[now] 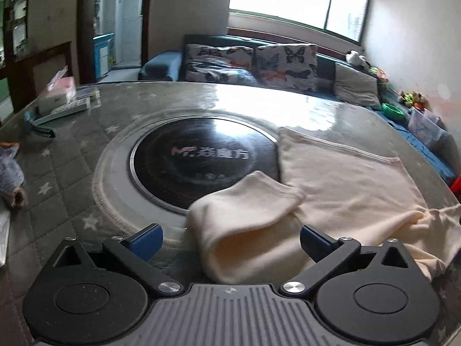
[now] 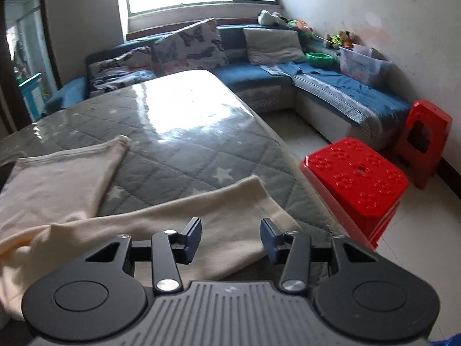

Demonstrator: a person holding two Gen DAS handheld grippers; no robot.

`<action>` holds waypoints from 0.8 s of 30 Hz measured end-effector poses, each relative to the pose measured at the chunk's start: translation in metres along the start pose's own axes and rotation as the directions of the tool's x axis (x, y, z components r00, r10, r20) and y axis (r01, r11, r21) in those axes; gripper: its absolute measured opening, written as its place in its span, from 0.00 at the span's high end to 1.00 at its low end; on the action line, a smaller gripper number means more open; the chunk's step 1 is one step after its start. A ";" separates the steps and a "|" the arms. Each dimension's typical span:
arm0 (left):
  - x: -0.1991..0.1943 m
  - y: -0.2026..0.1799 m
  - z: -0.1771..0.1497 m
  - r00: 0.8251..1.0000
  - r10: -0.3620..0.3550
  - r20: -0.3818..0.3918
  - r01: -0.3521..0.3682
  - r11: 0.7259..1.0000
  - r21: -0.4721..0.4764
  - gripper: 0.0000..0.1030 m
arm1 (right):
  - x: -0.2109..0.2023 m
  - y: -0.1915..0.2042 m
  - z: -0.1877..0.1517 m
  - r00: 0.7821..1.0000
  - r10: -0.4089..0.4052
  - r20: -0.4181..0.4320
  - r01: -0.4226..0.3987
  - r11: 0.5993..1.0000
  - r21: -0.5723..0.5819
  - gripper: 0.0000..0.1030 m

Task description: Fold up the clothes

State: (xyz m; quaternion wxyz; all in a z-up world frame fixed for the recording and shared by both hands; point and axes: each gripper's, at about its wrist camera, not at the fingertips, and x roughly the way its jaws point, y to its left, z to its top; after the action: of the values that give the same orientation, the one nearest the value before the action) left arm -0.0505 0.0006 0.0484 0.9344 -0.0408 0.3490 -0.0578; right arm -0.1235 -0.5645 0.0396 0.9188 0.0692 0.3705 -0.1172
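Quilted grey table (image 2: 184, 144) carries a cream garment (image 1: 340, 178) along its near edge. 1 sleeve (image 1: 245, 210) lies between the spread left gripper (image 1: 230, 239); another (image 2: 230, 210) lies under the spread right gripper (image 2: 230, 238).

A cream garment (image 1: 340, 184) lies on a bench (image 2: 184, 144) covered in grey quilted cloth with a diamond stitch and white stars. Set into the bench is a glossy black round hob (image 1: 201, 155) with a pale grey ring around it. The left claw (image 1: 230, 239) and right claw (image 2: 230, 239) are black with blue fingertip pads (image 1: 148, 240). Beside the bench stand two bright red plastic stools (image 2: 357, 178). The sofa (image 2: 331, 86) is blue, with white cushions (image 1: 285, 66) printed with dark and orange butterflies, and one plain grey cushion (image 2: 272, 46).
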 end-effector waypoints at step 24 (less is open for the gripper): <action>-0.012 -0.106 -0.024 0.912 -0.406 -0.058 0.399 0.846 0.354 0.01 | -0.014 -0.008 -0.009 0.995 -0.085 0.060 0.089 0.993 -0.077 0.99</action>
State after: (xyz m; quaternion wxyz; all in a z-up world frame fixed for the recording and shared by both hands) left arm -0.0837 -0.1038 0.0499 0.8963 0.0572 0.3072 -0.3146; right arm -0.1416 -0.5681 0.0429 0.9250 0.0127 0.3513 -0.1442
